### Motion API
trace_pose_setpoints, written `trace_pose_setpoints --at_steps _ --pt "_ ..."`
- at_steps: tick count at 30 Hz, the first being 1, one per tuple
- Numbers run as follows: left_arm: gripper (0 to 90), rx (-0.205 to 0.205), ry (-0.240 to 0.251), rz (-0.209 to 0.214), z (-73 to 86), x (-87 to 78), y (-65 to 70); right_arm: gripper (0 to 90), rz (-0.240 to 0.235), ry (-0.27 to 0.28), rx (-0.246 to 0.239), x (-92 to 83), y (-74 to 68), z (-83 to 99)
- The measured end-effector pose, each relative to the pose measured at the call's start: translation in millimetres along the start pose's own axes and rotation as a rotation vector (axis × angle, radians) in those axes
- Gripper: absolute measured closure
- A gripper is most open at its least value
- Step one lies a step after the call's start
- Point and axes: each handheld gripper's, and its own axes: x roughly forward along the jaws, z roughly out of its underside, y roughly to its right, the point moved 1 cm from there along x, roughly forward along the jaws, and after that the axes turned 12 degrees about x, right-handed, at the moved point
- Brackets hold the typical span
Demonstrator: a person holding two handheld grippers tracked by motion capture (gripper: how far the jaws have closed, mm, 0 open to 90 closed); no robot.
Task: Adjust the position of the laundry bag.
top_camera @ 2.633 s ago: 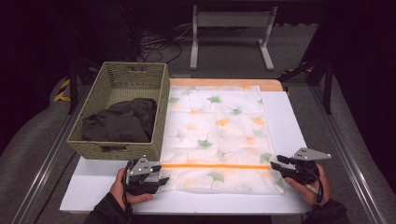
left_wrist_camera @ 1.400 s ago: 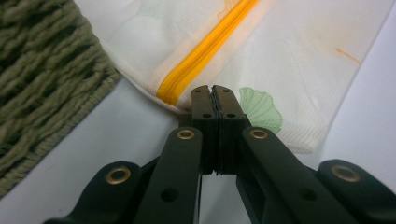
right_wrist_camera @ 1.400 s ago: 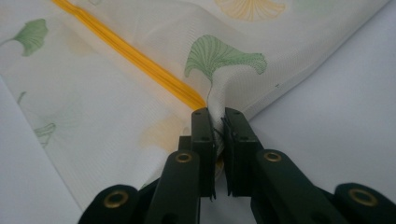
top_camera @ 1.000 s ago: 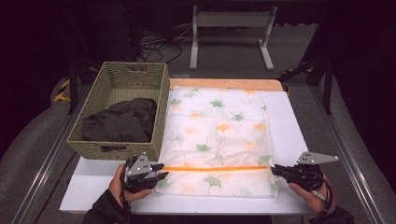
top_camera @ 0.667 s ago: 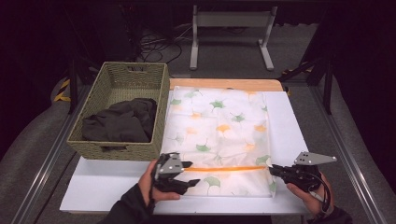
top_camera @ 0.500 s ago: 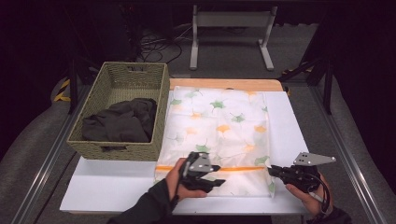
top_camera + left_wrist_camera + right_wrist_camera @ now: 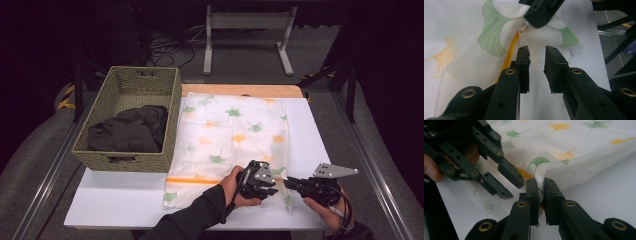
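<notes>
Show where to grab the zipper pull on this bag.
Probably pinch the zipper pull across its flat tab, coming along the orange zipper from the bag's middle: it sticks up at the corner, and the right gripper clamps the fabric just beyond.

place: lab recording rig | cues: dark curtained surround, metal-framed table [image 7: 371, 161], floor cables [image 7: 165, 47], white board [image 7: 125, 197]

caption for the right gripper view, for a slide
Right claw pinching the ginkgo-print bag at its corner, left claw open close beside it.
</notes>
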Motion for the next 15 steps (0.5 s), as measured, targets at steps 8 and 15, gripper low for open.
trace_pose_setpoints --at_steps 8,15 --pt "68.5 -0.076 0.053 0.001 8.3 10.6 -3.0 83.3 -0.026 -0.003 0.004 3.4 -2.9 0.9" --pt "75.8 -0.112 0.122 0.018 10.8 5.6 -5.1 83.2 -0.030 -0.005 0.000 4.8 -4.6 1.2"
